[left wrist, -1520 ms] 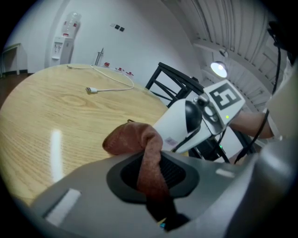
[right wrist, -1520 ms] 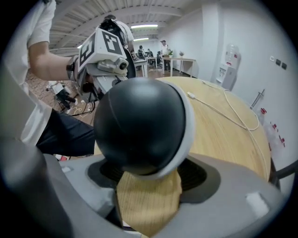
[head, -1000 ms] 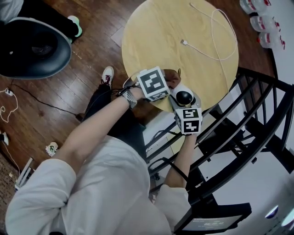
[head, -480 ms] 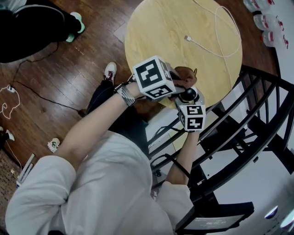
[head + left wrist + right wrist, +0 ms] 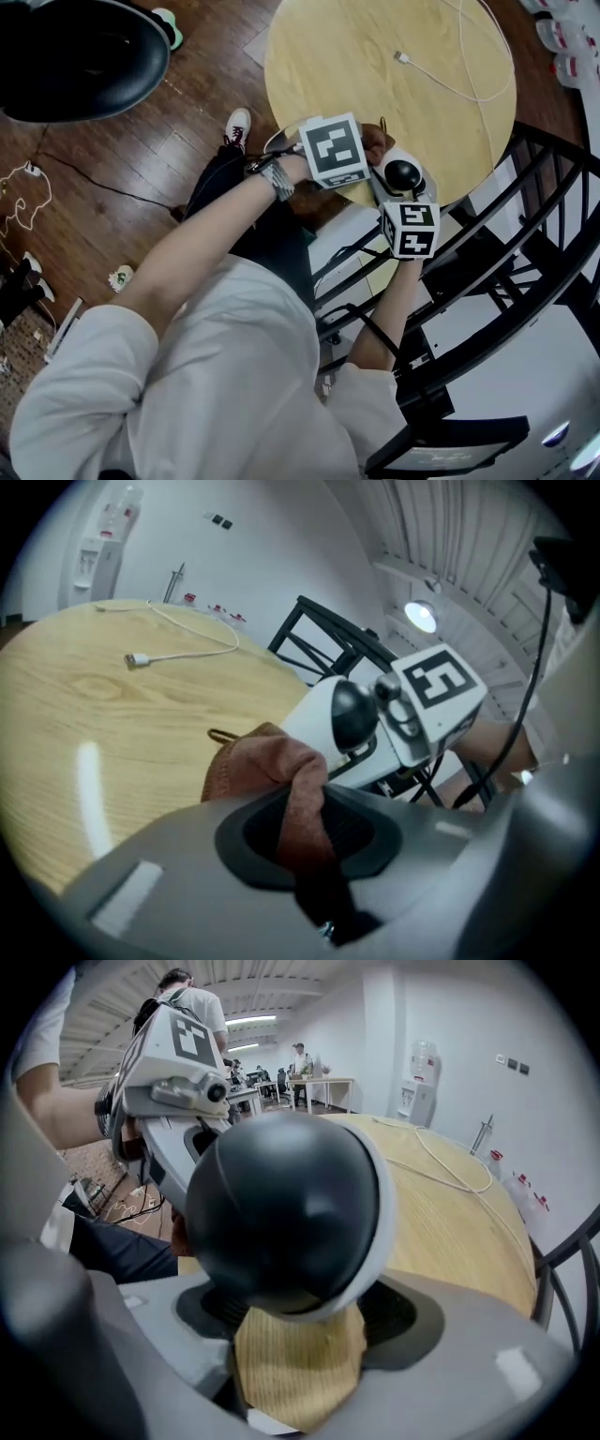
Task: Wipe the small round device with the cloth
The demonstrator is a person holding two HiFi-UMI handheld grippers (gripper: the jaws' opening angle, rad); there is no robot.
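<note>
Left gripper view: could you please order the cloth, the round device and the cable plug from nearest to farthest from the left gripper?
1. The cloth, clamped in the jaws.
2. The round device, just beyond, right of centre.
3. The cable plug, far upper left.

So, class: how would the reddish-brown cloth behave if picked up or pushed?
The reddish-brown fabric cloth is probably floppy: it bunches and folds where the left claw pinches it. Likely light, since that one pinch carries the whole bunch. Pushed, those soft folds would probably crumple, not slide.
</note>
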